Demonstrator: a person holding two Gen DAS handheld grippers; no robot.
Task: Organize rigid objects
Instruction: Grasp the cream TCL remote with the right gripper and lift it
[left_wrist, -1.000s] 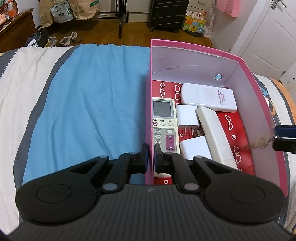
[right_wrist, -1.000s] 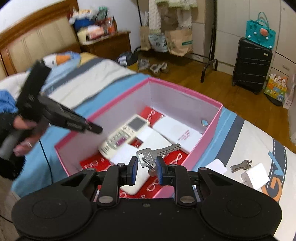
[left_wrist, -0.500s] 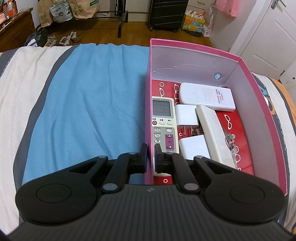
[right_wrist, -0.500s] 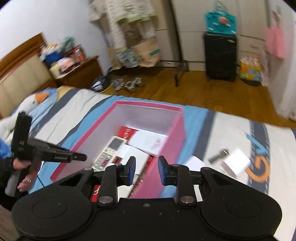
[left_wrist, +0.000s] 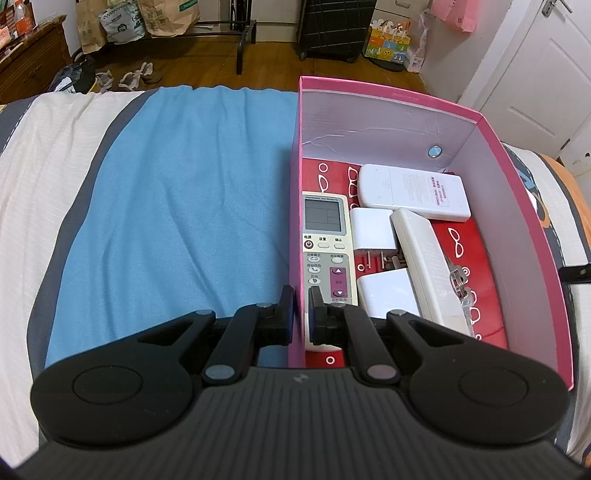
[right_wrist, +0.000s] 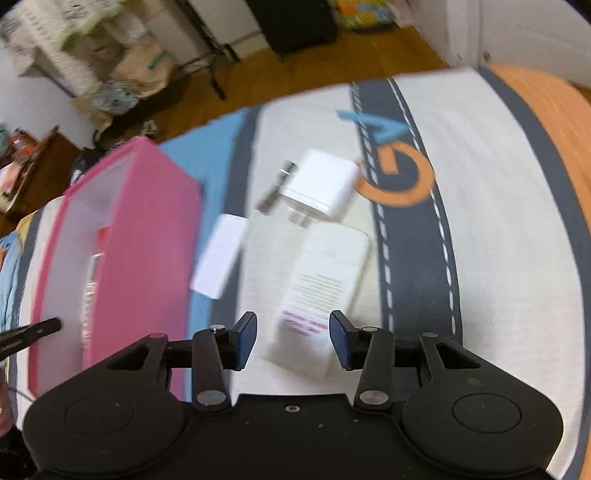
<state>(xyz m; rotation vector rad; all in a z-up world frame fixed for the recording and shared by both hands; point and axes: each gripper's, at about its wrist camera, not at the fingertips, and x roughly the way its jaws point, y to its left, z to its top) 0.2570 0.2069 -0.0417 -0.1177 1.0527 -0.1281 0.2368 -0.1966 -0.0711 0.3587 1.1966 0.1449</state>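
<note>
Your left gripper (left_wrist: 300, 312) is pinched tight on the near-left wall of the pink cardboard box (left_wrist: 388, 96), one finger outside, one inside, steadying it. Your right gripper (right_wrist: 293, 339) has just been opening; jaws stand about half apart, nothing between the pads, hovering over the bedspread (right_wrist: 498, 258) w/ a flat white remote carrying red print (right_wrist: 325, 280) lying just beyond the tips.

Progress: well past halfway, I'd judge. Left outside the box, all on the bedspread to its right: that white remote, a white square plug adapter (right_wrist: 319, 182), a small flat white card-like piece (right_wrist: 219, 258) near the box wall, and a metal key (right_wrist: 275, 186) touching the adapter. View is blurred, so finer detail can't be told.

Box contents, biggest first: a long white remote lying lengthwise (left_wrist: 424, 266), a white remote w/ red label across the far end (left_wrist: 412, 192), a grey-screen A/C remote w/ purple buttons (left_wrist: 327, 251) along the left wall, two white plug adapters (left_wrist: 371, 230) between them, prongs facing each other, and a bunch of metal keys (left_wrist: 458, 284) against the long remote's right side. Red liner w/ glasses print shows bare at the right, so room remains.
</note>
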